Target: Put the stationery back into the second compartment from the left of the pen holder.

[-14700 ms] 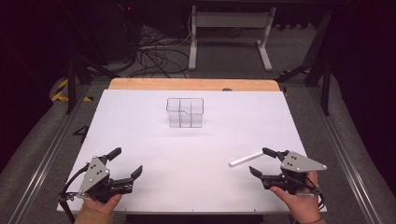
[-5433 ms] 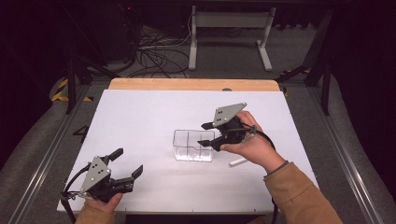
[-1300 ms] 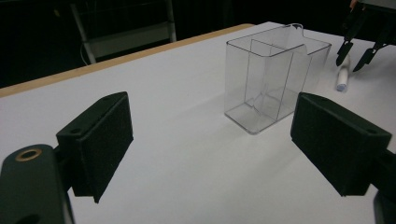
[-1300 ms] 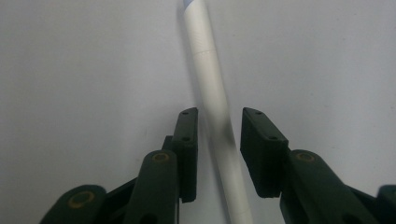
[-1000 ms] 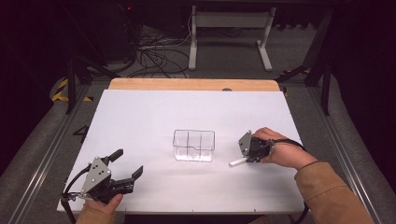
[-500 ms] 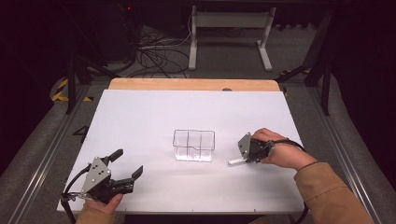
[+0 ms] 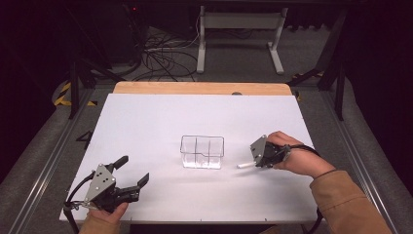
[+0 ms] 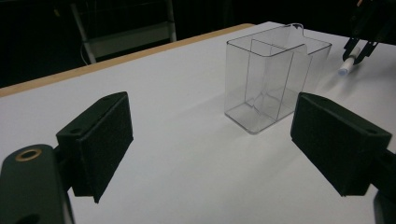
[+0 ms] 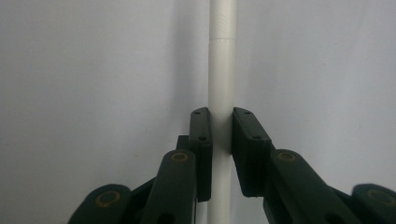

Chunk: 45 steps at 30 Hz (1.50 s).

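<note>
right tool [image 9: 220,128] pinching the white marker [image 9: 222,70] lying flat on the bench [image 7: 160,122] | left tool [image 8: 210,140] spread, idle | risk: thin round barrel rolls out mid-lift, or clips the clear organizer [image 7: 202,152] rim

You've got a white table top [image 7: 146,126] with a wooden far edge, carrying a clear divided container [image 7: 202,151] mid-table and a white marker [image 7: 245,165] just right of it.

Marker [image 9: 222,70]: you see plain white.
Divided box [image 7: 202,152]: clear, colourless.
Your gripper pads [image 8: 105,142]: black.
Table sheet [image 7: 146,126]: white; far edge [image 7: 195,88] pale wood.
</note>
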Motion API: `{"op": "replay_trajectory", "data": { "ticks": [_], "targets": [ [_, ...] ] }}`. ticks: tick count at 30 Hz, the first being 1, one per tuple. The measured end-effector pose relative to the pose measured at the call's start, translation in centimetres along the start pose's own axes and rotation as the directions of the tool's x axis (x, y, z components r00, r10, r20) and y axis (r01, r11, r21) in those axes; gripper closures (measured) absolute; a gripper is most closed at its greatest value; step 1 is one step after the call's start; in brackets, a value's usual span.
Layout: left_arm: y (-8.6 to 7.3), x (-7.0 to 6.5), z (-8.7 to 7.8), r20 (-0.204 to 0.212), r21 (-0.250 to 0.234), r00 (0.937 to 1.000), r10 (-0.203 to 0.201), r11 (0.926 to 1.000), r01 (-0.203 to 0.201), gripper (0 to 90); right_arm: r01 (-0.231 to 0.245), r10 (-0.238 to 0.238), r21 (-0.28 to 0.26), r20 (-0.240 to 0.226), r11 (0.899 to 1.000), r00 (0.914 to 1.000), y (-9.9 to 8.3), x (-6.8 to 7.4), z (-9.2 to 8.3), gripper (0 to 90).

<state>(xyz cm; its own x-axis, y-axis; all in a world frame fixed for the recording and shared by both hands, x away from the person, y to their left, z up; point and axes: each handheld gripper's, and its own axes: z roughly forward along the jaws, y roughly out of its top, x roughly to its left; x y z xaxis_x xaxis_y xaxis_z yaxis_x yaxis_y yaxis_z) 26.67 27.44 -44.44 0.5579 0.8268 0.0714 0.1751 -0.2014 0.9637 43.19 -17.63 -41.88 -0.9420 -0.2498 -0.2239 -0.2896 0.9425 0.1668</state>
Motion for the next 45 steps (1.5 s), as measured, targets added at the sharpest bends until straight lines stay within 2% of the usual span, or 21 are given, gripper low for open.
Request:
{"op": "replay_trajectory", "data": {
  "ticks": [7, 11, 15, 18, 20, 22, 24, 26, 29, 32, 38, 41, 43, 45],
  "targets": [
    [0.0, 0.0, 0.0, -0.001, 0.000, 1.0000, 0.003, 1.0000, -0.003, 13.7, -0.055, 0.062, -0.105, 0.059, 0.993, 0.9963, -0.4, 0.0, -1.7, 78.9],
    [0.0, 0.0, 0.0, -0.002, 0.001, 1.0000, 0.000, 1.0000, 0.000, 13.7, -0.088, 0.104, -0.147, 0.100, 0.985, 0.9896, -0.6, 0.1, -2.6, 78.9],
    [0.0, 0.0, 0.0, -0.002, -0.002, 1.0000, -0.001, 1.0000, 0.001, 13.7, -0.119, 0.147, -0.199, 0.129, 0.973, 0.9808, -0.7, 0.3, -3.4, 78.9],
    [0.0, 0.0, 0.0, -0.001, -0.001, 1.0000, 0.001, 1.0000, -0.001, 13.7, -0.169, 0.206, -0.252, 0.128, 0.953, 0.9702, -0.8, 0.3, -4.0, 78.9],
    [0.0, 0.0, 0.0, -0.003, -0.003, 1.0000, -0.001, 1.0000, 0.001, 13.7, -0.214, 0.256, -0.289, 0.119, 0.933, 0.9592, -0.9, 0.5, -4.3, 78.9],
    [0.0, 0.1, 0.0, -0.004, -0.002, 1.0000, 0.003, 1.0000, -0.003, 13.7, -0.231, 0.281, -0.317, 0.120, 0.920, 0.9522, -0.9, 0.5, -4.7, 78.9],
    [0.0, 0.1, 0.0, -0.006, -0.003, 1.0000, 0.001, 1.0000, -0.001, 13.7, -0.253, 0.312, -0.347, 0.126, 0.903, 0.9418, -0.8, 0.5, -5.1, 78.9],
    [0.0, 0.0, 0.0, -0.006, -0.003, 1.0000, 0.000, 1.0000, 0.000, 13.7, -0.282, 0.352, -0.391, 0.119, 0.876, 0.9282, -0.8, 0.6, -5.6, 78.9],
    [0.0, 0.0, -0.1, -0.006, -0.004, 1.0000, -0.001, 1.0000, 0.001, 13.7, -0.314, 0.398, -0.441, 0.111, 0.841, 0.9104, -0.6, 0.8, -6.2, 78.9],
    [0.0, 0.1, -0.1, -0.006, -0.004, 1.0000, -0.002, 1.0000, 0.002, 13.7, -0.330, 0.431, -0.483, 0.112, 0.811, 0.8954, -0.3, 1.0, -6.7, 78.9],
    [0.0, 0.0, 0.0, -0.007, -0.004, 1.0000, -0.003, 1.0000, 0.002, 13.7, -0.391, 0.527, -0.589, 0.071, 0.708, 0.8472, 0.4, 1.2, -7.6, 78.9],
    [0.0, 0.1, -0.1, -0.006, -0.003, 1.0000, -0.004, 1.0000, 0.004, 13.7, -0.399, 0.551, -0.615, 0.071, 0.680, 0.8313, 0.8, 1.3, -7.9, 78.9],
    [0.0, 0.1, -0.1, -0.006, -0.004, 1.0000, -0.004, 1.0000, 0.004, 13.7, -0.412, 0.573, -0.635, 0.059, 0.653, 0.8174, 1.0, 1.3, -8.1, 78.9],
    [0.0, 0.1, -0.1, -0.007, -0.005, 1.0000, -0.003, 1.0000, 0.003, 13.7, -0.410, 0.587, -0.650, 0.068, 0.640, 0.8069, 1.2, 1.3, -8.2, 78.9]
  ]
}}
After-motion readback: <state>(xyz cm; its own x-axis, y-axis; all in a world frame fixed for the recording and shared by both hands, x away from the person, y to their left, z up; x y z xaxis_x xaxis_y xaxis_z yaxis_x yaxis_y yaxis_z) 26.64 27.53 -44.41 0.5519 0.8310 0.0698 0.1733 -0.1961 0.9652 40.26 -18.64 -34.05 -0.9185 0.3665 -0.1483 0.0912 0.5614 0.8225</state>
